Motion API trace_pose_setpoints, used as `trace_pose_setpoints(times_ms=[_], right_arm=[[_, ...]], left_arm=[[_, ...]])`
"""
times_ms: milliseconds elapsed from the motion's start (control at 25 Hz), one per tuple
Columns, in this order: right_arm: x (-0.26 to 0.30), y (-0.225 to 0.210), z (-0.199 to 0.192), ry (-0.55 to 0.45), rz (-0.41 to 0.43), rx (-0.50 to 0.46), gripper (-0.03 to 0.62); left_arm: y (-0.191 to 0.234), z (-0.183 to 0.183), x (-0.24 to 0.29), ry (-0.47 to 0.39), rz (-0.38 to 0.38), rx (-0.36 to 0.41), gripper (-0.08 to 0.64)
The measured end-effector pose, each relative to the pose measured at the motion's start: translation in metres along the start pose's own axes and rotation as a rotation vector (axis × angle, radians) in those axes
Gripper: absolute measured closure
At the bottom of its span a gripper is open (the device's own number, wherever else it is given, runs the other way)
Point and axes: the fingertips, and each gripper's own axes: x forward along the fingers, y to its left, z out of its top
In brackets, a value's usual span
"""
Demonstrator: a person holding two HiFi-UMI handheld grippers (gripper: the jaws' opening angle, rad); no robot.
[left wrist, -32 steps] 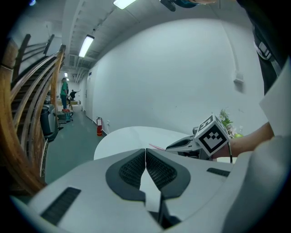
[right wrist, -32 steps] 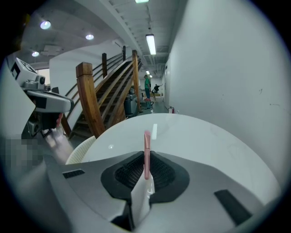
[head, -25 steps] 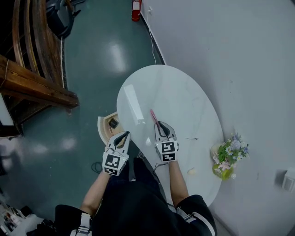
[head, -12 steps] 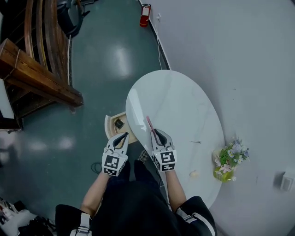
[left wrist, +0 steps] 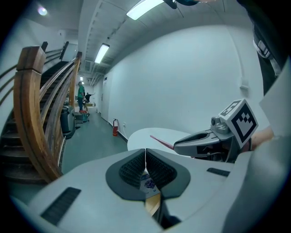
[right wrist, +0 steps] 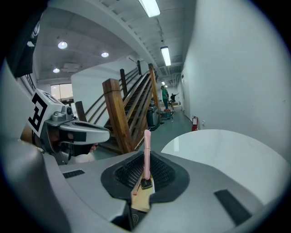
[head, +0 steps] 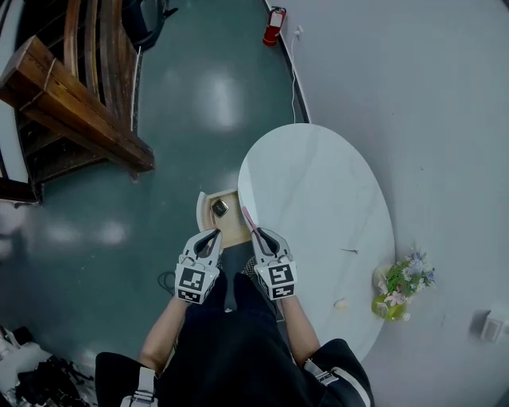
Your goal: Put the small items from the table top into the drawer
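Note:
My right gripper (head: 258,235) is shut on a thin pink stick (head: 247,218) that points up and forward from its jaws; in the right gripper view the pink stick (right wrist: 147,148) stands upright between the pads. It hangs at the table's left edge, over the open wooden drawer (head: 235,223). A small dark square item (head: 219,208) lies in the drawer. My left gripper (head: 212,234) is shut on nothing, just left of the right one, also over the drawer. On the white oval table (head: 318,191) lie a thin dark item (head: 348,251) and a small beige item (head: 340,303).
A pot of flowers (head: 402,282) stands at the table's right edge by the wall. A wooden staircase (head: 75,111) rises at the left, beyond teal floor. A red fire extinguisher (head: 275,16) stands by the far wall.
Both grippers have moved left off the table top to above the open drawer. The right one carried the pink stick along. Both stayed shut.

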Motion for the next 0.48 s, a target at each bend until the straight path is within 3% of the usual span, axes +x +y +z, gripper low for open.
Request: trace_pose_setpoints(times_ms=[480], right_arm=[[0.054, 0.051, -0.024, 0.086, 0.089, -0.019, 0.532]], left_arm=[[0.054, -0.046, -0.018, 0.039, 0.081, -0.075, 0.538]])
